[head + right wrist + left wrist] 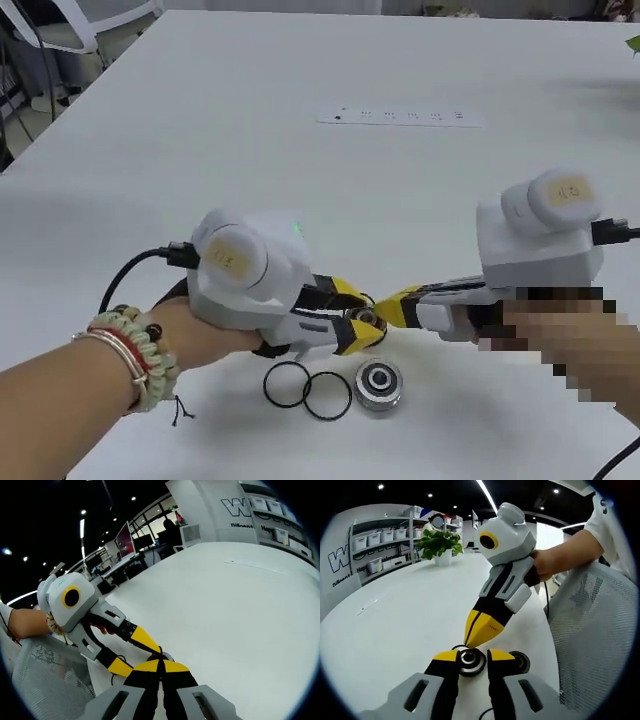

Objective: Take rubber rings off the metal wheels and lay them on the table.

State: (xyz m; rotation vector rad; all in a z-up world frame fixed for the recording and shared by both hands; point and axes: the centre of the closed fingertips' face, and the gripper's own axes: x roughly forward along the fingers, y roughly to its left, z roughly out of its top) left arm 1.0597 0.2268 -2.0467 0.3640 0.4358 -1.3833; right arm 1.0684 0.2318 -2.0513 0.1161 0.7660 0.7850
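My left gripper (362, 325) is shut on a metal wheel (471, 661), held just above the white table (300, 180) between its yellow fingertips (447, 656). My right gripper (387, 305) comes in from the right with its jaws pressed together, and its tip (474, 641) touches the held wheel's upper rim. I cannot see whether a ring is pinched there. In the right gripper view my own jaws (160, 666) meet over the wheel, hiding most of it. Two loose black rubber rings (287, 384) (327, 395) lie on the table beside a second metal wheel (379, 385).
A flat white strip (400, 117) lies far back on the table. A chair (60, 30) stands past the far left corner. A potted plant (437, 542) sits at the table's far end, and a mesh chair back (590, 630) is close behind.
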